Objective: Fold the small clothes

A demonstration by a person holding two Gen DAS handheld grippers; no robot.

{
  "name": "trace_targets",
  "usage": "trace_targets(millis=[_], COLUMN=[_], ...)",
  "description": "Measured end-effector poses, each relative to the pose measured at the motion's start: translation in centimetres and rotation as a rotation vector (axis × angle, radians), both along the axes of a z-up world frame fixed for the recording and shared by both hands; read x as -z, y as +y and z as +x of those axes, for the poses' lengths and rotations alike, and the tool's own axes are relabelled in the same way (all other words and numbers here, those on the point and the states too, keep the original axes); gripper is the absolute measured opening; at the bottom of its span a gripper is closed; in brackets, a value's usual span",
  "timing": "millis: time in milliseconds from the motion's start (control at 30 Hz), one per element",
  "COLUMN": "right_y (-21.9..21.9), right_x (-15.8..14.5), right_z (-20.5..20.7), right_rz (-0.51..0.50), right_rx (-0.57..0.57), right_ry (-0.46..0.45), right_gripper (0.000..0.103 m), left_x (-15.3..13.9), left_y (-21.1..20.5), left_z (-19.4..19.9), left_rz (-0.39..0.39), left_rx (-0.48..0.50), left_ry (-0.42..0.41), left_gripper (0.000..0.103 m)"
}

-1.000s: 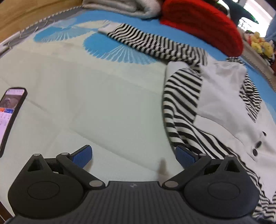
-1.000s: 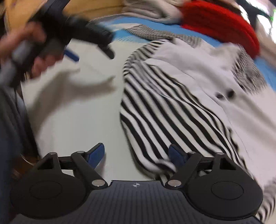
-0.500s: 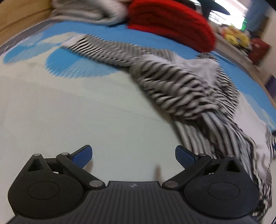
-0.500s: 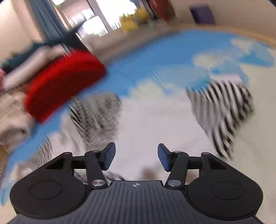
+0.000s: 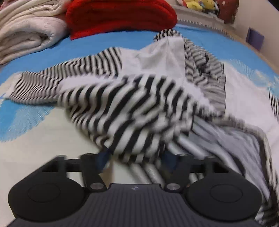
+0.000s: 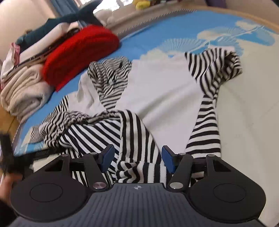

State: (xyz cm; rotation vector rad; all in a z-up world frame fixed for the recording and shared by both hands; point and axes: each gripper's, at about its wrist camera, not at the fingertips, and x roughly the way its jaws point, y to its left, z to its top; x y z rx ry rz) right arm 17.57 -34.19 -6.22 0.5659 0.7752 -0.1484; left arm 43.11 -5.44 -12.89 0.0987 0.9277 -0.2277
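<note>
A small black-and-white striped garment with a white front panel [image 5: 132, 108] lies crumpled on the blue and pale patterned bedspread [image 5: 40, 139]; it also shows in the right wrist view [image 6: 157, 90]. My left gripper [image 5: 137, 157] is open, with a bunched striped fold lying between its blue pads [image 5: 102, 158]. My right gripper [image 6: 137, 158] is open, with a striped fold [image 6: 134, 139] between its pads [image 6: 108, 155]. One striped sleeve [image 6: 209, 111] stretches to the right. The left gripper's dark body [image 6: 7, 153] shows blurred at the left edge.
A red knitted item [image 5: 120, 15] and a folded cream blanket [image 5: 26, 29] lie at the far end of the bed; both show in the right wrist view, red [image 6: 78, 52] and cream [image 6: 22, 90]. A dark plush shark [image 6: 69, 17] rests behind them.
Both grippers have swung in over the garment; its striped folds now lie between each pair of pads. The gap between the left pads has narrowed. The garment has been bunched up.
</note>
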Motion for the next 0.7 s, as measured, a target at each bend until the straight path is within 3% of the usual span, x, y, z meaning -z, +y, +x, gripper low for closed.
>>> trace_targets(millis=[33, 133, 267, 433, 500, 567, 633, 700], right_y=[-0.2, -0.8, -2.2, 0.1, 2.6, 4.7, 6.2, 5.9], right_x=[0.0, -0.6, -1.3, -1.2, -0.2, 1.1, 2.6, 2.2], right_z=[0.3, 0.8, -1.0, -3.0, -3.0, -2.4, -1.9, -2.8], right_rz=[-0.008, -0.040, -0.011, 0.047, -0.012, -0.141, -0.335, -0.335], right_rx=[0.000, -0.022, -0.058, -0.304, -0.322, -0.286, -0.231, -0.236], right_ry=[-0.001, -0.022, -0.062, -0.076, -0.033, 0.034, 0.112, 0.111], right_gripper=[0.062, 0.062, 0.061, 0.061, 0.061, 0.058, 0.050, 0.000], left_x=[-0.1, -1.0, -5.0, -10.3, -11.9, -13.0, -14.0, -14.7], left_y=[0.1, 0.5, 1.0, 1.0, 1.1, 1.6, 3.1, 5.2], left_z=[0.8, 2.4, 1.5, -1.0, -2.5, -4.0, -5.8, -8.0], left_rz=[-0.032, -0.081, -0.072, -0.063, -0.047, -0.036, -0.035, -0.041], left_rx=[-0.007, -0.046, -0.051, -0.023, -0.014, -0.021, -0.047, -0.062], left_ry=[0.002, 0.025, -0.015, -0.074, -0.096, -0.108, -0.107, -0.101], left_gripper=[0.036, 0.018, 0.017, 0.017, 0.017, 0.017, 0.016, 0.015])
